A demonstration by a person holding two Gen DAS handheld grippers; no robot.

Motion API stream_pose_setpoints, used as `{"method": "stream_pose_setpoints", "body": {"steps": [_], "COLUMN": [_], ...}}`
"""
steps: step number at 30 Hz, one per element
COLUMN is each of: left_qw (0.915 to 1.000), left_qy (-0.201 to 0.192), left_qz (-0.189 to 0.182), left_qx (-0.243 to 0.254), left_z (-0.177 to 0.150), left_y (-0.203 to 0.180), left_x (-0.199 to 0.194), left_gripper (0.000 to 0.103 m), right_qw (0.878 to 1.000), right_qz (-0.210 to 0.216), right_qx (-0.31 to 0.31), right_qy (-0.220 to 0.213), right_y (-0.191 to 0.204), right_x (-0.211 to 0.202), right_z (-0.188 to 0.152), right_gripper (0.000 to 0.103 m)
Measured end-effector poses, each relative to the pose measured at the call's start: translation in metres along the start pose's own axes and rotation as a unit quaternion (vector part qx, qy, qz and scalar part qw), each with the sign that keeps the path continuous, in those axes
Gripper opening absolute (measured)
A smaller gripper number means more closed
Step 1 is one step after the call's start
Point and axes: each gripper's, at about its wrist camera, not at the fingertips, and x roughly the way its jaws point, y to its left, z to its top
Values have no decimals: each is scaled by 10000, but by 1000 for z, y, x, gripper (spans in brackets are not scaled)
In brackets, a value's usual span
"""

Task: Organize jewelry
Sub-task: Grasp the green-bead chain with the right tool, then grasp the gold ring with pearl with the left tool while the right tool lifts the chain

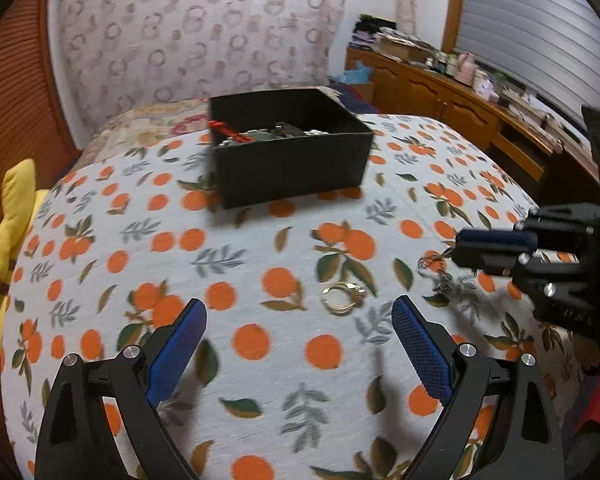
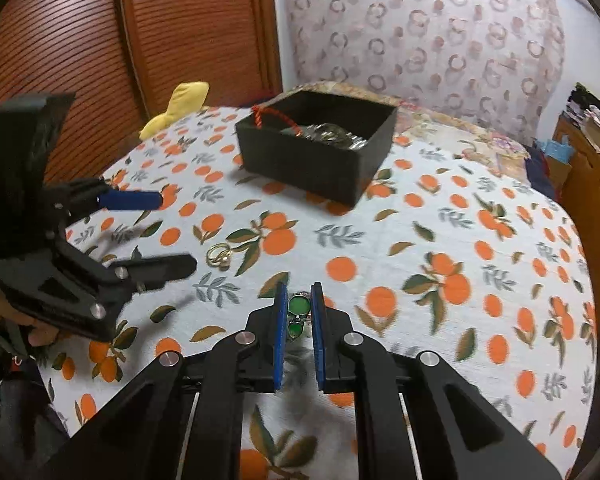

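A black open box (image 1: 288, 148) with several silver pieces and a red cord stands on the orange-print bedspread; it also shows in the right wrist view (image 2: 316, 152). A gold ring cluster (image 1: 342, 297) lies on the cloth just ahead of my left gripper (image 1: 298, 312), which is open and empty; the rings show too in the right wrist view (image 2: 219, 257). My right gripper (image 2: 300, 294) has its jaws close around a green-stone jewelry piece (image 2: 298, 312). In the left wrist view the right gripper (image 1: 460, 248) is low at the right with a small chain piece (image 1: 436, 270) hanging at its tip.
A yellow plush toy (image 1: 12, 216) lies at the bed's left edge. A wooden dresser (image 1: 480, 112) with clutter runs along the right wall. A wooden slatted door (image 2: 80, 40) stands behind the bed. The left gripper (image 2: 156, 236) shows at the left of the right wrist view.
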Motion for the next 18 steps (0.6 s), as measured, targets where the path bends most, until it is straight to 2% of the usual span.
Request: {"method": "stream_pose_setpoints", "body": {"steps": [1,11,13,17,18], "left_qw": [10000,9995,9993,9991,9991], "left_qy": [13,218,263,266,261], "left_qz": [-19,-42,-40,46,59], "left_qx": [33,235,261,326,335], "left_z": [1,8,7,7,7], "left_y": [-3,-20,-22,-25,-26], "left_x": [1,17,20,23,23], "left_gripper": [82,52,43,36,30], "right_qw": [10000,9997,9997,9997,9996], "right_qz": [-11,-52,-49,-46,-47], "right_qx": [21,126,141,142,138], "right_qy": [-36,-214,-209,-214,-222], "right_y": [-2,-12,-13,-13,-13], "right_x": [-3,-19,-19,-19,-19], "right_z": [0,-4,-5,-6,-6], "right_gripper": [13,13,13,13,13]}}
